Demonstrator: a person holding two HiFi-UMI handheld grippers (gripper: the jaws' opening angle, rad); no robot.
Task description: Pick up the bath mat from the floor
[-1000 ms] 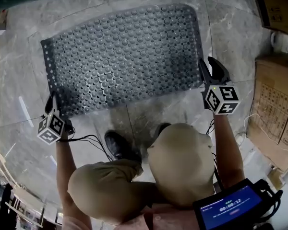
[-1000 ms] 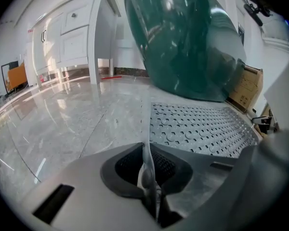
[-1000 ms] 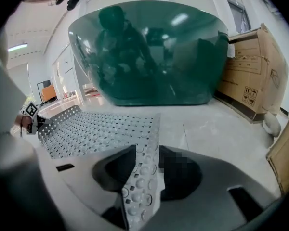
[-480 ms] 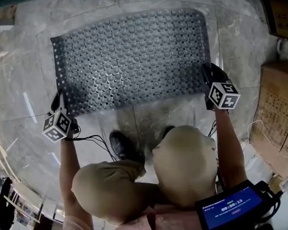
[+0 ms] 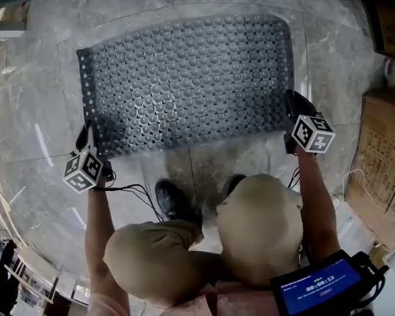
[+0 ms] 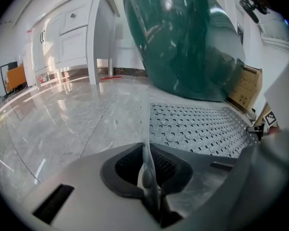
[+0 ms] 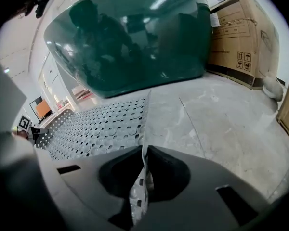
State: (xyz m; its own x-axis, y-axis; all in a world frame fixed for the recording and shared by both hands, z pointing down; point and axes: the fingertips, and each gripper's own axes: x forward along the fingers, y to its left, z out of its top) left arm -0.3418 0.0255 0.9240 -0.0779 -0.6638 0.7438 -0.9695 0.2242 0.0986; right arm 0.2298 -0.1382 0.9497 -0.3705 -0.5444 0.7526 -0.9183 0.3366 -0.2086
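The grey bath mat (image 5: 184, 78), covered in round bumps and holes, lies spread on the marble floor (image 5: 39, 110) in the head view. My left gripper (image 5: 89, 140) is at its near left corner, shut on the mat's thin edge; that edge stands pinched between the jaws of the left gripper (image 6: 145, 150). My right gripper (image 5: 289, 107) is at the near right corner. Its jaws are closing, and the mat's perforated edge sits pressed between them in the right gripper (image 7: 143, 153) view. The rest of the mat (image 7: 101, 126) stretches flat to the left.
A dark green bathtub (image 7: 130, 37) stands just beyond the mat. Cardboard boxes (image 5: 385, 150) line the right side, and a white cabinet (image 6: 77, 32) stands far left. The person crouches at the mat's near edge, a shoe (image 5: 174, 203) and cables (image 5: 128, 191) close by.
The right gripper's jaws stood wide at the mat's near right corner and have now closed on its edge. The left gripper kept its hold on the near left corner.
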